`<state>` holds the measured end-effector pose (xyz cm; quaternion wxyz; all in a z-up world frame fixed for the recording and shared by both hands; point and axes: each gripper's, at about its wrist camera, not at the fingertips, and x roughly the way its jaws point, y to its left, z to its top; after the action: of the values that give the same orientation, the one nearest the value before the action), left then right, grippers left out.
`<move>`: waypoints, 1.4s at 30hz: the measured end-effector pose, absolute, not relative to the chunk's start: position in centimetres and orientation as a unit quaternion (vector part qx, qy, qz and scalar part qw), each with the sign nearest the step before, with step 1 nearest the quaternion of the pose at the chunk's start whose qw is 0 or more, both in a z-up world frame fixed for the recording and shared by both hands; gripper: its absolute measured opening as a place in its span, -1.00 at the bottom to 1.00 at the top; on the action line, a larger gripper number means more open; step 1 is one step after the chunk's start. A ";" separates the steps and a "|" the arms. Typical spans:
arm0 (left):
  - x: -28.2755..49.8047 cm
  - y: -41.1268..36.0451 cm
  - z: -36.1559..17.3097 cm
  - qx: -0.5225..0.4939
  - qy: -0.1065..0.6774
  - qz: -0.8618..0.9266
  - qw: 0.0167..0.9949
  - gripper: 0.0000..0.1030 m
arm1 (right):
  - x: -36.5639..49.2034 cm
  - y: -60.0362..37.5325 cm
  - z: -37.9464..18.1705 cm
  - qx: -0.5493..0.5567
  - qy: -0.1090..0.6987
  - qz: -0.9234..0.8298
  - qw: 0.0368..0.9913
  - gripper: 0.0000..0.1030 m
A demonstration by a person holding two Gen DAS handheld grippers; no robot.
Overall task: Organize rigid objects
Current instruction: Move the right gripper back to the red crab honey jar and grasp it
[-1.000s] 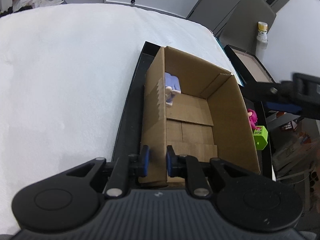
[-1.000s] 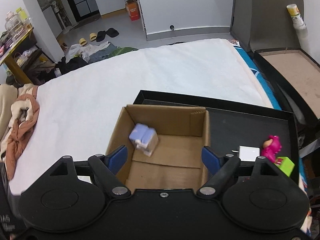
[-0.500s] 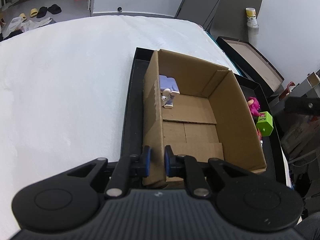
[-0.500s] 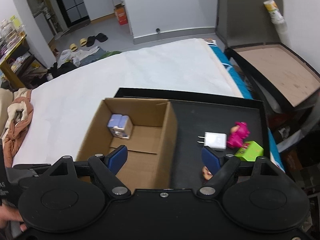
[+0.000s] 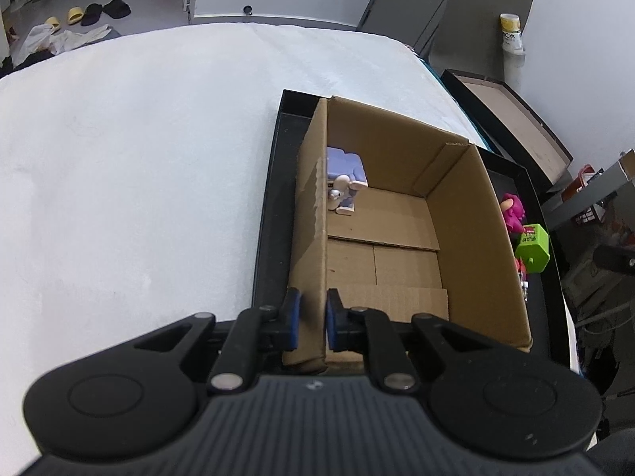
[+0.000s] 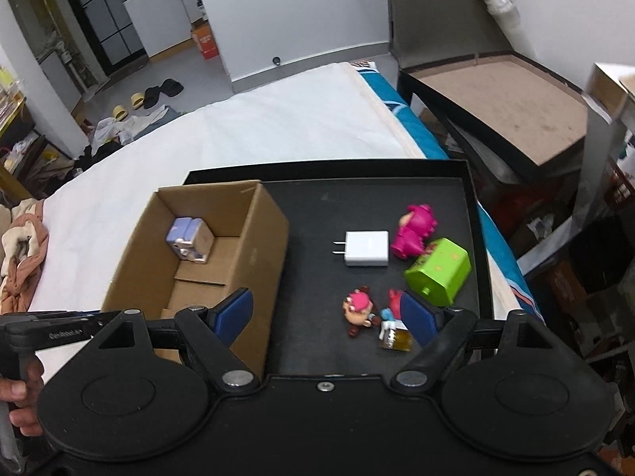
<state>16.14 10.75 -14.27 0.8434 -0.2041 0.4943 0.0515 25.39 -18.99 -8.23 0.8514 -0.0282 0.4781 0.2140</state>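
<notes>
A cardboard box point(image 5: 456, 214) point(image 6: 254, 246) stands on a black tray point(image 6: 397, 182) point(image 5: 274, 206). A purple toy figure point(image 5: 344, 182) point(image 6: 189, 238) lies in its far corner. My left gripper point(image 5: 311, 319) is shut on the box's left wall near the front corner. My right gripper point(image 6: 327, 315) is open and empty above the tray, right of the box. On the tray lie a white charger point(image 6: 366, 248), a pink toy point(image 6: 414, 231) point(image 5: 512, 211), a green cube point(image 6: 438, 271) point(image 5: 533, 246), a small pink-haired figure point(image 6: 359, 309) and a small bottle toy point(image 6: 393, 335).
The tray rests on a white-covered surface point(image 5: 139, 166) point(image 6: 278, 131). Beyond its right edge stand an open black case point(image 6: 496, 111) and cluttered shelves. Clothes and slippers lie on the floor at the far left.
My right gripper has swung right, from over the box to over the loose toys on the tray. My left gripper stays shut on the box wall.
</notes>
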 end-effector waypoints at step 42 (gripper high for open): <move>18.0 9.7 -15.6 -0.196 0.525 0.111 0.820 -0.74 | 31.8 -26.2 -21.8 0.144 0.569 0.168 0.792 -0.22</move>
<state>17.99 9.67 -15.60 0.8205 -0.1961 0.5254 0.1112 31.85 -26.17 -21.77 0.7924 0.1436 0.5687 0.1679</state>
